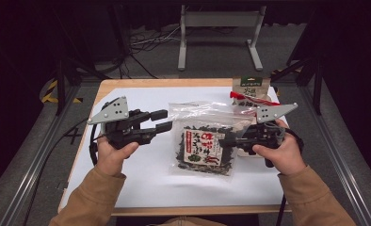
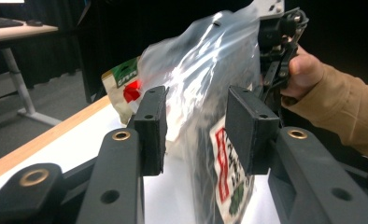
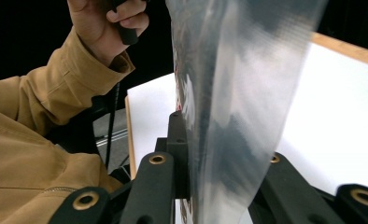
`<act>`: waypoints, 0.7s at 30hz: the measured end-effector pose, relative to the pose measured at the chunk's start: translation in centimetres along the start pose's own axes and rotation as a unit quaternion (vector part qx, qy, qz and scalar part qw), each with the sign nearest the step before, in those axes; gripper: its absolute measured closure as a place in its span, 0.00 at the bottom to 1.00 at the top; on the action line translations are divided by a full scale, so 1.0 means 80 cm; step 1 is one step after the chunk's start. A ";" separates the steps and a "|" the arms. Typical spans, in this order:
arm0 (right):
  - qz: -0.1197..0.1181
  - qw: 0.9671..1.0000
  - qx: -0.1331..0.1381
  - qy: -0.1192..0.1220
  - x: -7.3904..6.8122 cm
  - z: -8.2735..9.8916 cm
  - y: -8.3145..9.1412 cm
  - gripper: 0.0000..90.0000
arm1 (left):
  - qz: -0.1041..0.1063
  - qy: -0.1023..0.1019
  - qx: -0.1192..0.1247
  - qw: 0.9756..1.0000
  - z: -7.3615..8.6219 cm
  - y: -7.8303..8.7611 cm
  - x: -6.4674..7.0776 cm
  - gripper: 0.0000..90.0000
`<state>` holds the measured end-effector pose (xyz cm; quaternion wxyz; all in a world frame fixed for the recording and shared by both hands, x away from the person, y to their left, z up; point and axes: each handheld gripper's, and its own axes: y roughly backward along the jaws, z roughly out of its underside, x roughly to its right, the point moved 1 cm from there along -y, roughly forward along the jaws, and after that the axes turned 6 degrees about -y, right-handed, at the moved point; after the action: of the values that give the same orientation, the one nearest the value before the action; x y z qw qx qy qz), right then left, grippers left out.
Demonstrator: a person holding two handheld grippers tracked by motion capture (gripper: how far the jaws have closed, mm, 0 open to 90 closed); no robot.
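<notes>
A: High view first, from nine o'clock across. What is the left gripper (image 1: 161, 120) doing?

B: It sits at nine o'clock of the clear bag (image 1: 203, 141), jaws parted and pointing toward three o'clock, tips just short of the bag's edge. The left gripper view has the bag's edge standing between the two pads (image 2: 152, 126), with none of them pressing on it.

A: And the bag?

B: It lies near the middle of the white sheet (image 1: 141, 179) on the table (image 1: 109, 86). Inside it is a dark packet with a red and white label (image 1: 201, 147).

A: Then the right gripper (image 1: 227, 141)?

B: It comes in from three o'clock and has the bag's right edge. In the right gripper view the film rises straight up from between the jaws, which are clamped on it; one pad (image 3: 178, 154) lies flat against the plastic.

A: Anything past that?

B: A second pouch (image 1: 251, 89), green at the top with a red strip across it, lies at one o'clock of the bag, close to the far edge of the table.
</notes>
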<state>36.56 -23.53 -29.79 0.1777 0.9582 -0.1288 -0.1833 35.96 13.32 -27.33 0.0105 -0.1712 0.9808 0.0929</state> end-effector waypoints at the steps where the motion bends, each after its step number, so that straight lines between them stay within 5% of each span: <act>1: 0.004 1.000 0.002 0.002 0.000 -0.001 0.004 0.84 | -0.001 0.000 -0.002 1.000 0.001 0.001 0.000 0.64; 21: 0.079 0.996 0.019 0.023 -0.003 -0.020 0.071 0.84 | -0.043 0.031 -0.051 0.997 0.041 0.018 -0.015 0.57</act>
<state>35.93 -28.16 -26.13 0.1758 0.9524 -0.2031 -0.1443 36.58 15.66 -30.20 -0.0249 -0.2160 0.9664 0.1371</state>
